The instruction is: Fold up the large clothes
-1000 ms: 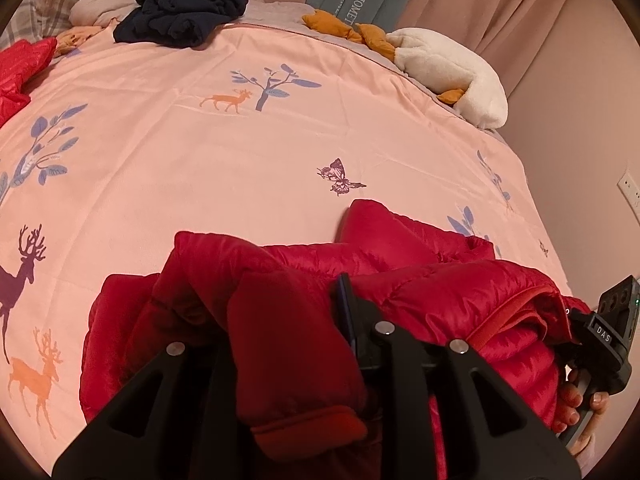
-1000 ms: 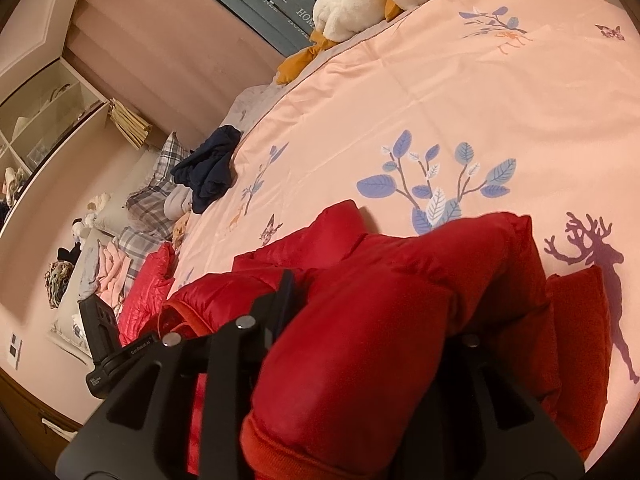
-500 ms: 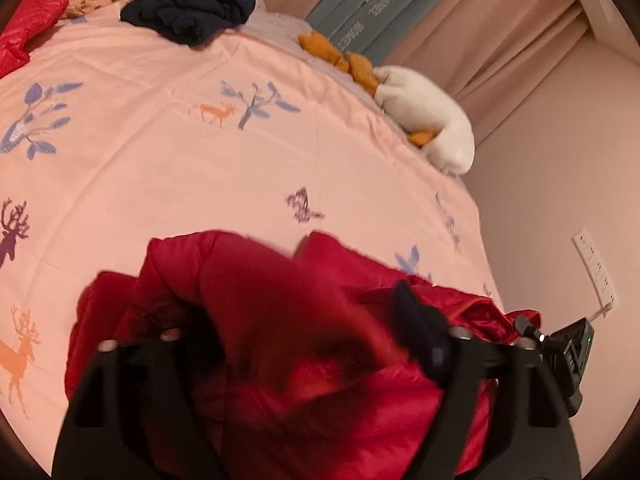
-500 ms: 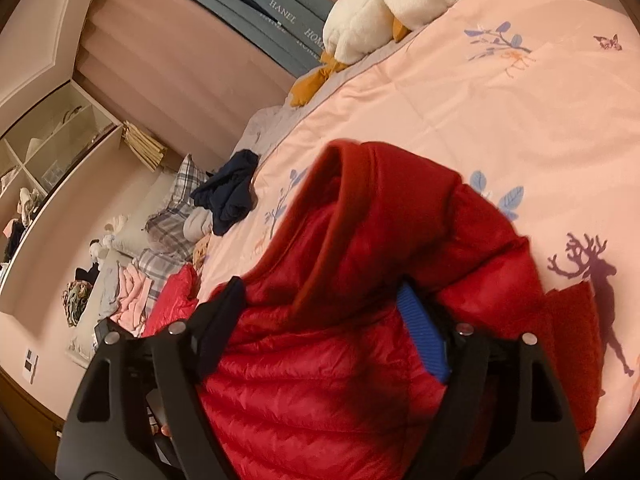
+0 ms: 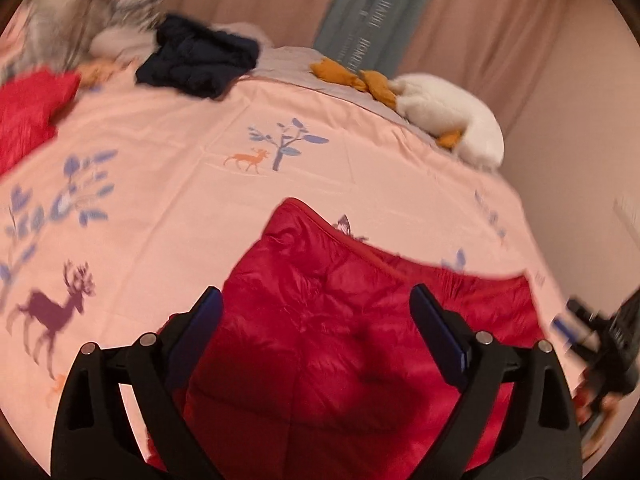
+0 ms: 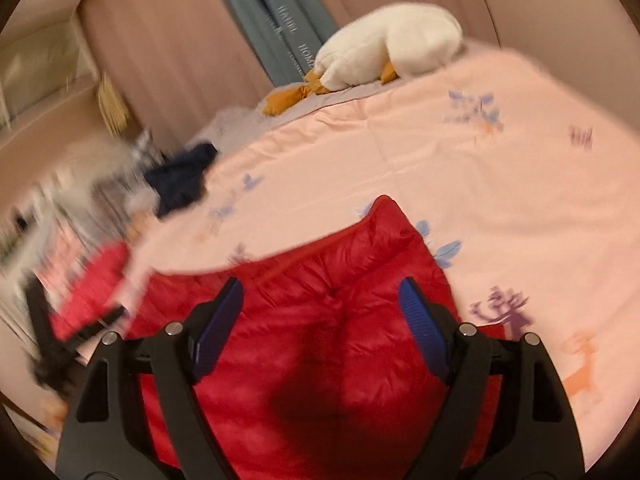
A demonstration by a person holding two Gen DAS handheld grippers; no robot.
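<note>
A red quilted jacket (image 5: 340, 320) lies folded on the pink bedspread (image 5: 180, 200), its padded surface lying smooth. My left gripper (image 5: 314, 292) hovers just above it, its jaws opening wide; the blue pads (image 5: 436, 320) touch no cloth. In the right wrist view the same jacket (image 6: 320, 340) lies under my right gripper (image 6: 320, 284), which is open with nothing pinched. The right gripper's body (image 5: 608, 340) shows blurred at the left view's right edge. The left gripper (image 6: 52, 344) is a blur at the right view's left edge.
A dark navy garment (image 5: 200, 60), a plaid cloth (image 5: 80, 16) and another red garment (image 5: 28, 116) lie at the bed's far side. A white plush goose (image 5: 448, 120) rests near the curtains. A wall with a socket (image 5: 628, 216) lies right of the bed.
Both grippers let go of the bunched red jacket and opened wide. The jacket dropped flat onto the bedspread, and both grippers rose a little above it.
</note>
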